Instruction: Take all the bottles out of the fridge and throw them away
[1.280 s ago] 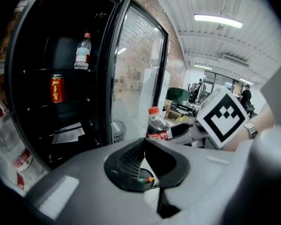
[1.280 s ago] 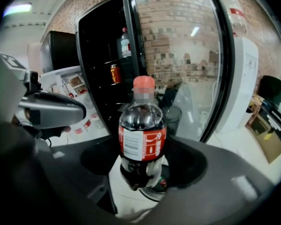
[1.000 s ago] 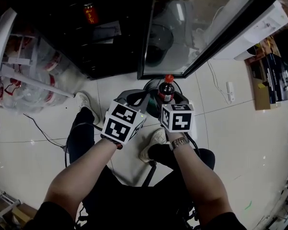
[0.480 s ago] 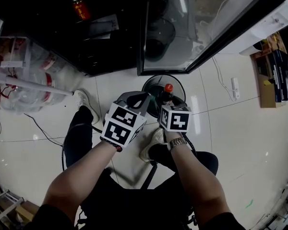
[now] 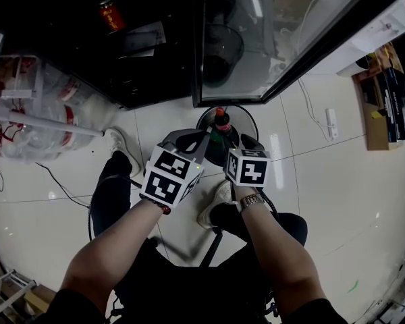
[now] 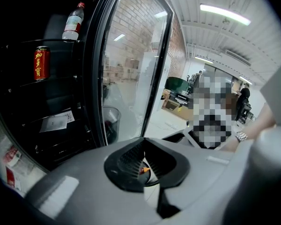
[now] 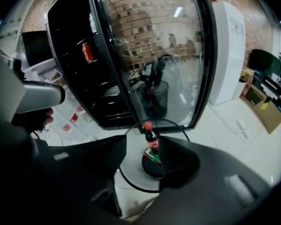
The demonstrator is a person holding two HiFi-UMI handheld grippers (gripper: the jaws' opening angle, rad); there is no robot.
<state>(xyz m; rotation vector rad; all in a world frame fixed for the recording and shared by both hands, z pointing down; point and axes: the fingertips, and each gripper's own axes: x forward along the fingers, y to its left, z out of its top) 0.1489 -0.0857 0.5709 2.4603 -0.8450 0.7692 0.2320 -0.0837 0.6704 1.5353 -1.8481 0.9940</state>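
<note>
The right hand-held gripper (image 7: 140, 149) hangs just over the round black wire bin (image 7: 120, 171). Its jaws are partly open and have just been closing. They press on nothing. The dark cola bottle with a red cap (image 7: 151, 138) shows in the gap between them, but it is past the tips, down inside the bin. It is upright and clear of both pads. Something green and red lies at the bottom of the bin.

The left hand-held gripper (image 6: 143, 161) is just beside the bin. Its jaws are pulled together, with only a thin slit left, and they hold nothing.

Behind the bin is the black fridge (image 5: 148, 66) with its glass door (image 5: 270, 39) swung open. On its shelves are a clear bottle with a red cap (image 6: 73, 21) and a red can (image 6: 41, 63).
</note>
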